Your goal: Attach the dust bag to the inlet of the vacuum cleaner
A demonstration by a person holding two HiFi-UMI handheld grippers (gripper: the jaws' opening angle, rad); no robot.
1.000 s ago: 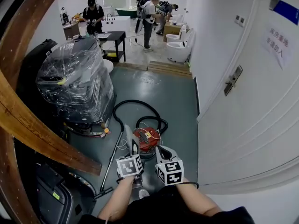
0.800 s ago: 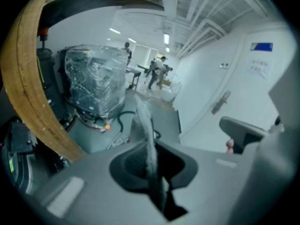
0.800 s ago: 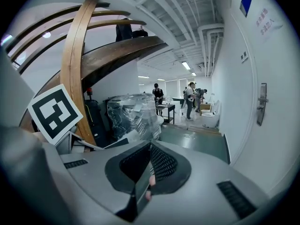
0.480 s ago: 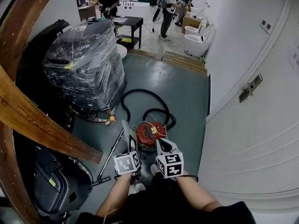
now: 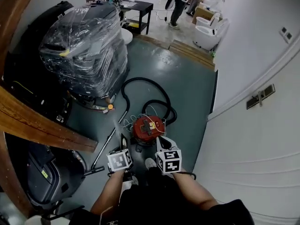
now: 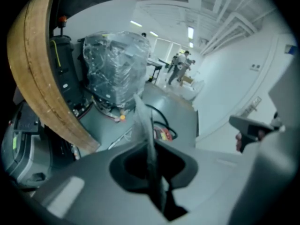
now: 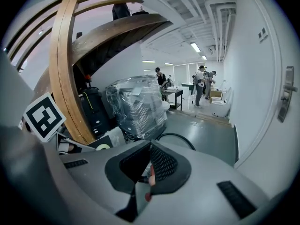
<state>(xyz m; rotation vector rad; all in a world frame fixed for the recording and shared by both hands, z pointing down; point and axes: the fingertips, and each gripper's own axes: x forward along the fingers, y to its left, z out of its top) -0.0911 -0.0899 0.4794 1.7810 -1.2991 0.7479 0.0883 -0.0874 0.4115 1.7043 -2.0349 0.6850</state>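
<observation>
Near the red vacuum cleaner (image 5: pixel 147 128), left claw (image 6: pixel 152 172) tight on the thin dust bag (image 6: pixel 142 121), right claw (image 7: pixel 148 168) fully closed.

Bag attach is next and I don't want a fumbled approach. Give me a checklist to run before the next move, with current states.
1. Thin grey flat dust bag clamped in the left gripper: ok.
2. Right gripper free to help, jaws together with nothing between them: ok.
3. Round red vacuum cleaner on the floor just ahead of both grippers: ok.
4. Inlet found and facing the bag: cannot tell, no view shows it.
5. Black hose off the inlet: cannot tell; it loops on the floor behind the vacuum cleaner.
6. Bag opening turned toward the vacuum cleaner: cannot tell, the bag is seen edge-on.
</observation>
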